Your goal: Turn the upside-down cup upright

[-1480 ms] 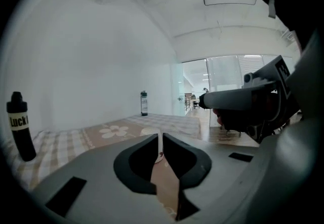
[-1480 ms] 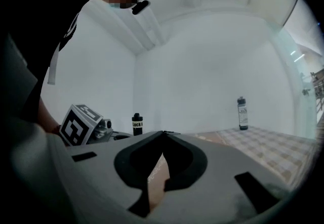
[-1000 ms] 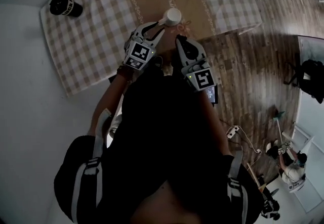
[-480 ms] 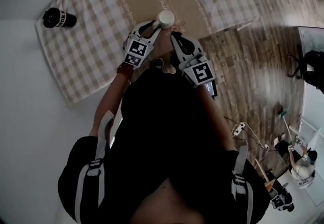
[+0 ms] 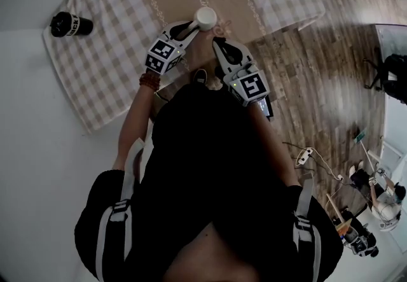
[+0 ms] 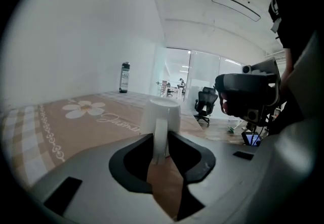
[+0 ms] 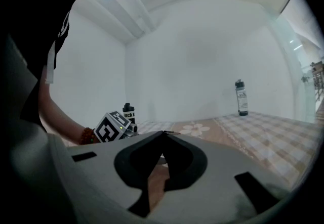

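A white cup stands upside down on the beige runner of the checked tablecloth, its handle facing me. My left gripper reaches it from the near left. Its jaws have just been closing, and in the left gripper view they now press on the handle from both sides. My right gripper hovers shut and empty just right of the cup; in its own view the tips meet.
A black bottle lies at the cloth's far left corner. Another dark bottle stands upright farther back on the table. The table's right edge drops to a wooden floor. Chairs and people are far off.
The left gripper has tilted, its marker cube swinging left, and its jaws have drawn in onto the cup's handle. The right gripper stays shut beside the cup.
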`<state>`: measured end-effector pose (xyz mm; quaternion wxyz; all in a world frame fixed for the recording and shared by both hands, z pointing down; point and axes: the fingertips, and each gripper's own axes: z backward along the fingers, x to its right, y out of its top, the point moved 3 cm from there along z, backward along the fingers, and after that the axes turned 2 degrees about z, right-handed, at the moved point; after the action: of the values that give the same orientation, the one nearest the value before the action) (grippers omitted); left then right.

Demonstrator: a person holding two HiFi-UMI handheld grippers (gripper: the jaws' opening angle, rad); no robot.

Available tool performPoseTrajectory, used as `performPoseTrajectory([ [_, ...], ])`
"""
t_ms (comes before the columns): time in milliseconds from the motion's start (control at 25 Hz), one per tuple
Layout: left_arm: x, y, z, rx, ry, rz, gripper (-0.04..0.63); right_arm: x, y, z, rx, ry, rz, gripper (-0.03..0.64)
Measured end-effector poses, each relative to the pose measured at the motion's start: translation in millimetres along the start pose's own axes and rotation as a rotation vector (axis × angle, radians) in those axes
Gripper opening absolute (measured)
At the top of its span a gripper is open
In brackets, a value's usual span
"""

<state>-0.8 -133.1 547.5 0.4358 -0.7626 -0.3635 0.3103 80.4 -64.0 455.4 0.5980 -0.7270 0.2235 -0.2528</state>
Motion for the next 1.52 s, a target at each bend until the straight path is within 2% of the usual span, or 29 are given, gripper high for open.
performPoseTrajectory([
  [120,3,1,-3,-0.042,-0.014,-0.049,0.070,2,-7,1,-0.018,-0.014,-0.023,-0.001],
  [240,4,1,-2,-0.047,0.012,-0.052,0.069,3,-12,1,-0.038,-0.023,-0.017,0.000],
  [440,9,4,-1,-0.012,0.050,-0.066,0.069,6,-15,1,-0.056,-0.031,-0.008,0.000],
  [680,11,3,4,0.034,0.054,-0.011,0.067,12,-17,3,-0.063,-0.047,-0.001,0.000],
  [840,11,18,19,0.096,0.070,0.015,0.067,18,-18,5,-0.070,-0.060,0.003,0.000],
  [960,13,38,38,0.156,0.085,0.015,0.067,25,-15,6,-0.040,-0.052,-0.066,0.000],
  [1080,18,60,63,0.230,0.052,0.065,0.067,29,-9,6,0.028,0.003,-0.202,0.000],
  [1160,24,74,79,0.264,-0.010,0.116,0.069,26,-2,5,0.086,0.076,-0.277,0.000],
  [1280,33,92,99,0.289,-0.073,0.126,0.069,13,11,0,0.163,0.200,-0.369,0.006],
  [1320,35,96,104,0.303,-0.082,0.128,0.069,9,13,-2,0.179,0.238,-0.401,0.071],
  [1360,35,100,109,0.321,-0.091,0.139,0.069,6,13,-6,0.191,0.269,-0.436,0.106],
  [1520,29,108,125,0.406,-0.148,0.289,0.069,-3,24,-14,0.284,0.359,-0.570,0.106],
])
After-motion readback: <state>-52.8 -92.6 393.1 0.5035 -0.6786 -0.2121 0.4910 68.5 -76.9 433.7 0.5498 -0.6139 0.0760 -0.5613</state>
